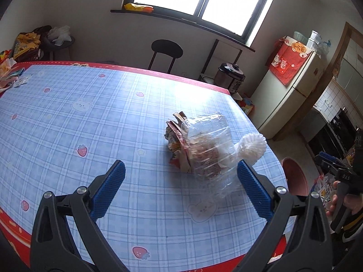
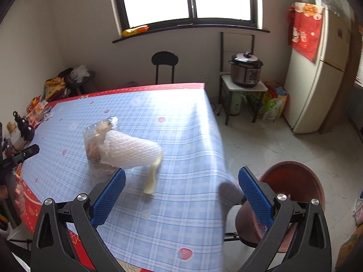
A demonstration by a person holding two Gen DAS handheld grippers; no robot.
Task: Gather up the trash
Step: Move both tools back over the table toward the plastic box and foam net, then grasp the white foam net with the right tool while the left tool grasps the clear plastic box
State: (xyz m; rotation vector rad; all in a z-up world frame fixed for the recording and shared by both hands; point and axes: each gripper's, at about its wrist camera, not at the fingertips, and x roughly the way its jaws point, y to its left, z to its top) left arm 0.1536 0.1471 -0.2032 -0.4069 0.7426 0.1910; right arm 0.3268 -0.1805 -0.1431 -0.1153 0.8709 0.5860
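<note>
Left gripper (image 1: 181,172) seen held above table (image 1: 68,113), blue pads (image 1: 108,192) spread wide, nothing gripped. Clear plastic container (image 1: 208,151) seen lying on checked tablecloth, just ahead of right pad. Crumpled wrapper (image 1: 175,136) pressed against container's far left side. White foam net (image 1: 253,146) seen touching container's right side, near table edge. Pink bin (image 1: 295,176) seen beyond table edge, below. Right gripper (image 1: 340,170) partly seen at frame's right edge; its state was not discernible.
</note>
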